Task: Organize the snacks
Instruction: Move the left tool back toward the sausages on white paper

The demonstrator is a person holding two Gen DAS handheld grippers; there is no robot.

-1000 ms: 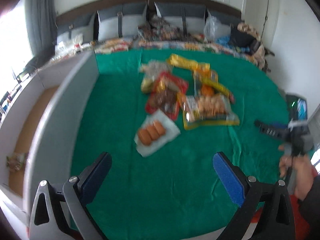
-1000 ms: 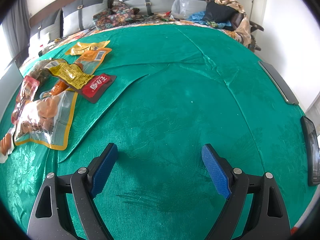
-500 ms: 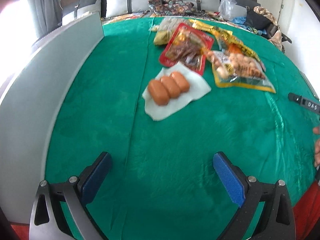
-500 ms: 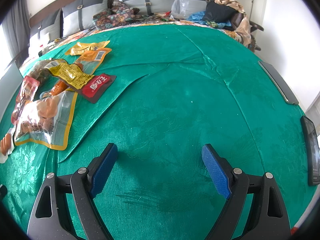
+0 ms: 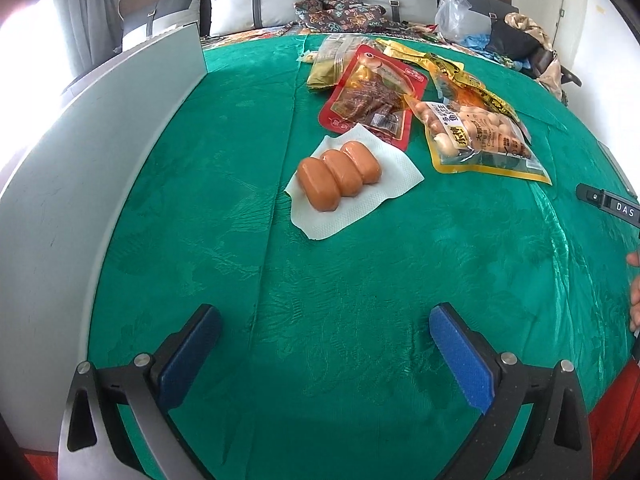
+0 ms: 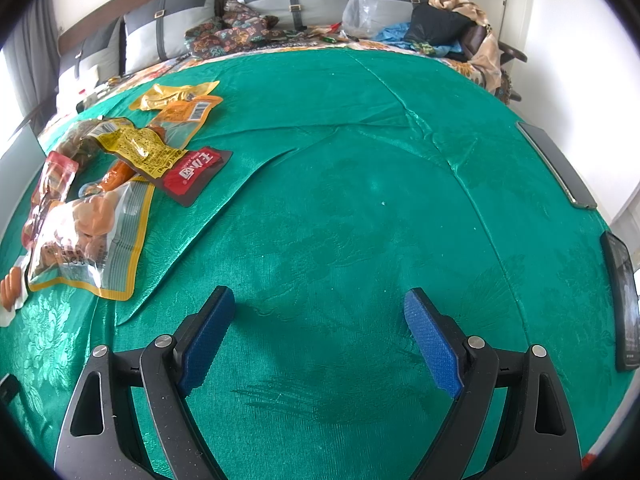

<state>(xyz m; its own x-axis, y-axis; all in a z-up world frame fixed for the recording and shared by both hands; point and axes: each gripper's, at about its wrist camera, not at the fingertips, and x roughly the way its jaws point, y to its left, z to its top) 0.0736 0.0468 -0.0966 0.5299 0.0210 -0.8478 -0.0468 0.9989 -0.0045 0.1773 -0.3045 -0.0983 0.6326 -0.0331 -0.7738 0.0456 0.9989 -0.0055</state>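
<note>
The left gripper (image 5: 324,344) has its jaws wide apart and empty, low in the frame, aimed at the sausage pack (image 5: 339,175) lying on a white napkin (image 5: 356,190) at centre. Best to come in low and close across the pack's short width, leaving the napkin behind. The grey box wall (image 5: 80,184) fills the left edge; what it holds is hidden. Other snack packets (image 5: 476,140) crowd the upper right. The right gripper (image 6: 316,332), jaws also apart, sits over bare green cloth (image 6: 360,200), probably covering a counter.
</note>
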